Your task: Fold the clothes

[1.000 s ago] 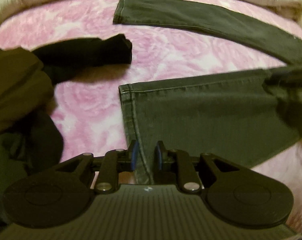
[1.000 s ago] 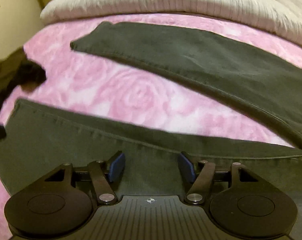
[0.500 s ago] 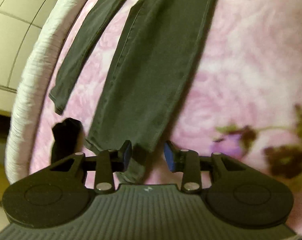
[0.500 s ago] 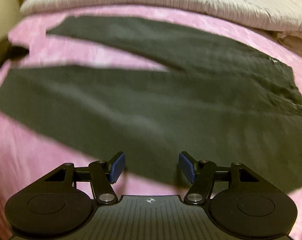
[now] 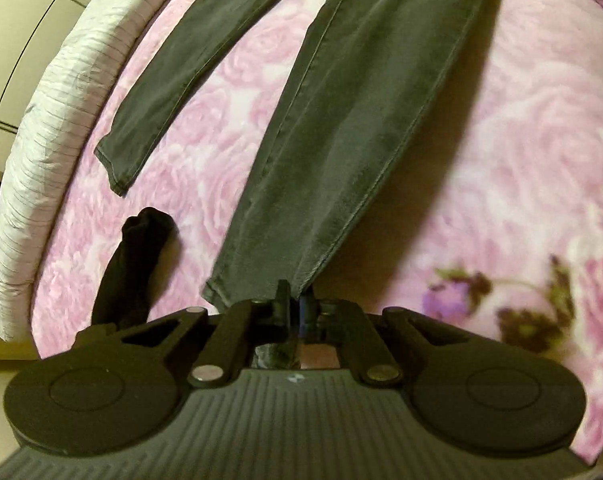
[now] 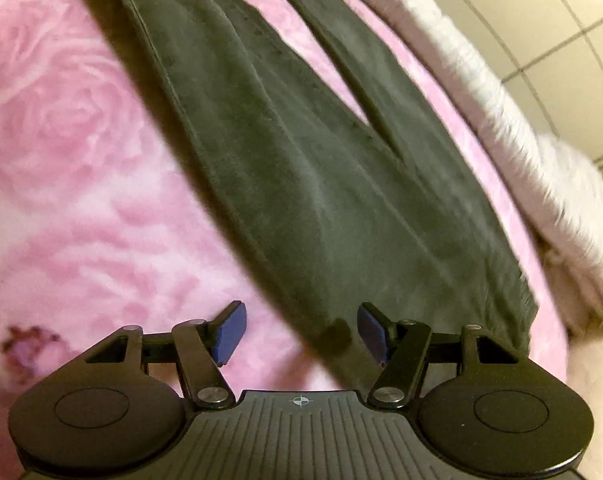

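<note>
The left gripper (image 5: 295, 306) is clenched on the trousers' (image 5: 341, 140) hem at lower centre. The right gripper (image 6: 299, 334) is released over the trousers' (image 6: 321, 184) waist end on the pink blanket (image 6: 61, 160).

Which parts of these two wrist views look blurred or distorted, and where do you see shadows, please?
Left wrist view: fisheye bends the white quilt into an arc; the blanket is smeared at right; the trouser leg casts a soft shadow to its right. Right wrist view: motion blur softens the trousers and the bed's fuzzy white edge; warm, dim light throughout.
</note>
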Demonstrator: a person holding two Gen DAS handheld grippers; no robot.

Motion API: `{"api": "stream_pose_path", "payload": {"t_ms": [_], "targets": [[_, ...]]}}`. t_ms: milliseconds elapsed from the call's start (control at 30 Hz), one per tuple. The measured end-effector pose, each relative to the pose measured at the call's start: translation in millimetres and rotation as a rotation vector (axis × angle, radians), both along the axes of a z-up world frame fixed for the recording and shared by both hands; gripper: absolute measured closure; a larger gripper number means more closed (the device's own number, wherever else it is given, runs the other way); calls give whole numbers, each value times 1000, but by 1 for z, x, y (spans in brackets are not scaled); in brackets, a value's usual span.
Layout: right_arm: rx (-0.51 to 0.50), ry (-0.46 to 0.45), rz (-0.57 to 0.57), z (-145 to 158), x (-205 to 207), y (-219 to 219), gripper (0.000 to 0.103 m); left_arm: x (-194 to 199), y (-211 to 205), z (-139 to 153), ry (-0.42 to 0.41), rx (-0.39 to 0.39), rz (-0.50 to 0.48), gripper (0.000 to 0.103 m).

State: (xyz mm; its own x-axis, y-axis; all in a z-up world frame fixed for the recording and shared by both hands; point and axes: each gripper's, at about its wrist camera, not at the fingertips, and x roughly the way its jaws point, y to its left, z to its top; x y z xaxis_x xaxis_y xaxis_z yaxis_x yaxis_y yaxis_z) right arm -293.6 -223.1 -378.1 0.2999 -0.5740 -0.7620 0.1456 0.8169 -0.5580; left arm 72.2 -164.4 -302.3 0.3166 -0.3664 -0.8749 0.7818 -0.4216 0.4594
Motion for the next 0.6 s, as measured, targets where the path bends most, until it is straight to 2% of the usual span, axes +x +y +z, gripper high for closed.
{"api": "stream_pose_path", "payload": {"t_ms": [33, 67, 100, 167, 267, 400, 533, 600], "targets": [[-9, -1, 11, -2, -3, 0, 46, -4, 6, 2, -5, 12, -8, 101], [-3, 7, 17, 0, -5, 0, 78, -8, 12, 4, -11, 25, -15, 101], [6, 16, 21, 2, -8, 0, 94, -13, 18, 5, -16, 37, -23, 101], [36, 20, 25, 11, -14, 0, 97, -23, 29, 1, -36, 60, -43, 101], [57, 18, 44, 22, -24, 5, 97, -37, 42, -19, -45, 96, -49, 101], [87, 73, 89, 12, -25, 4, 97, -52, 51, -43, -42, 157, -43, 100], [112, 57, 49, 32, -25, 6, 89, -55, 50, -26, -12, 145, 45, 93], [131, 41, 11, 48, -29, 7, 79, -54, 49, -7, 4, 120, 100, 91]]}}
